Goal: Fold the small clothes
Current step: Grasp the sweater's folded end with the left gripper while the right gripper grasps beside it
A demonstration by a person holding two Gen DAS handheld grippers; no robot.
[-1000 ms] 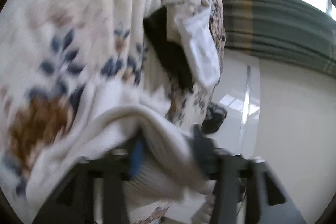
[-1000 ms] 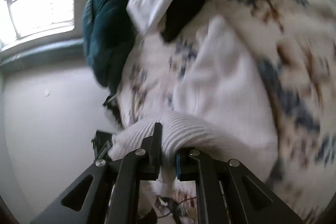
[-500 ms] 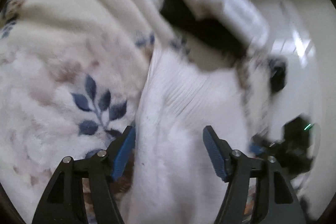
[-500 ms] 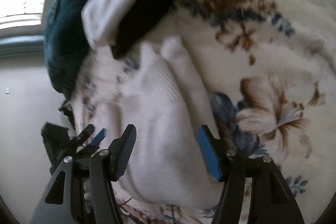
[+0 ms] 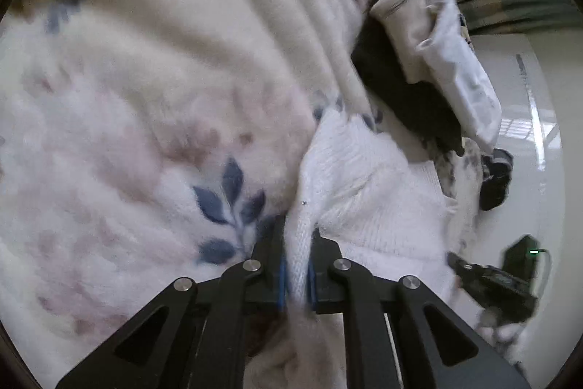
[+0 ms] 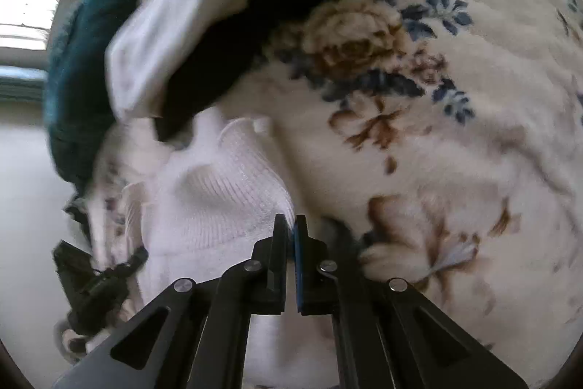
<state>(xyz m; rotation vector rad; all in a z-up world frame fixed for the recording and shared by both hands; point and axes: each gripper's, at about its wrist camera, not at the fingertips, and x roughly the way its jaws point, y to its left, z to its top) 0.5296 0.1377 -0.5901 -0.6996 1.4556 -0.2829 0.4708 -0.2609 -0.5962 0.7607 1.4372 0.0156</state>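
Note:
A small white ribbed knit garment [image 5: 364, 185] lies on a floral fleece blanket [image 5: 153, 104]. My left gripper [image 5: 297, 243] is shut on a fold at the garment's left edge. In the right wrist view the same white garment [image 6: 218, 195] lies at lower left, and my right gripper [image 6: 291, 232] is shut on its right edge, low over the blanket [image 6: 455, 133]. Each gripper pinches a thin ridge of white knit between its blue pads.
A pile of black [image 6: 233, 39], white [image 6: 171, 39] and beige clothes lies just beyond the garment, with a dark teal item [image 6: 76, 79] behind it. The blanket's edge drops to a glossy pale floor [image 5: 528, 133]. A black device [image 5: 510, 276] sits beside the edge.
Half a second ago both grippers were open over the flat garment. Both have now shut on its opposite edges. A second ago both held it bunched up.

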